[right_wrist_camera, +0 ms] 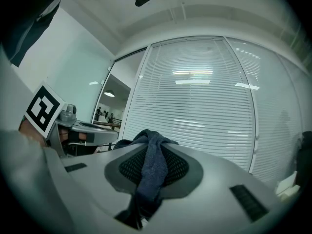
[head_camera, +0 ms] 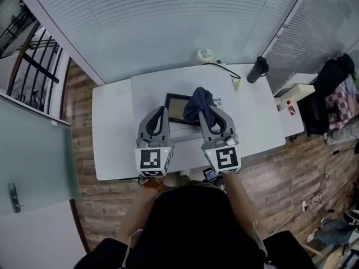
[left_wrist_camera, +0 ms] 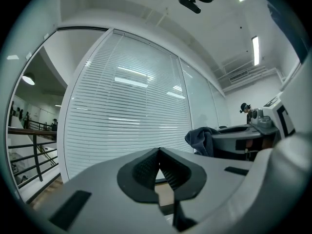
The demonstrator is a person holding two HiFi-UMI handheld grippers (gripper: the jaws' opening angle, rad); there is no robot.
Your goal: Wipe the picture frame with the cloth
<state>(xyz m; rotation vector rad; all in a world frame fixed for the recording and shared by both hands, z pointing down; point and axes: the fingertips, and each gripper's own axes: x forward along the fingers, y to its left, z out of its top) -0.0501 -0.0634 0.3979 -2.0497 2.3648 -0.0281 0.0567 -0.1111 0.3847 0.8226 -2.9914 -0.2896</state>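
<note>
A dark picture frame lies on the white table, right in front of both grippers. My right gripper is shut on a dark blue cloth, which bunches up over the frame's right part. In the right gripper view the cloth hangs pinched between the pads of that gripper. My left gripper has its tips by the frame's left edge. Its jaws are shut with nothing visible between the pads; a tan strip of the frame shows below them.
At the table's far edge stand a pale roll and a black bottle, with a black cable between them. A small side table and clothes on a chair are to the right. Window blinds lie beyond.
</note>
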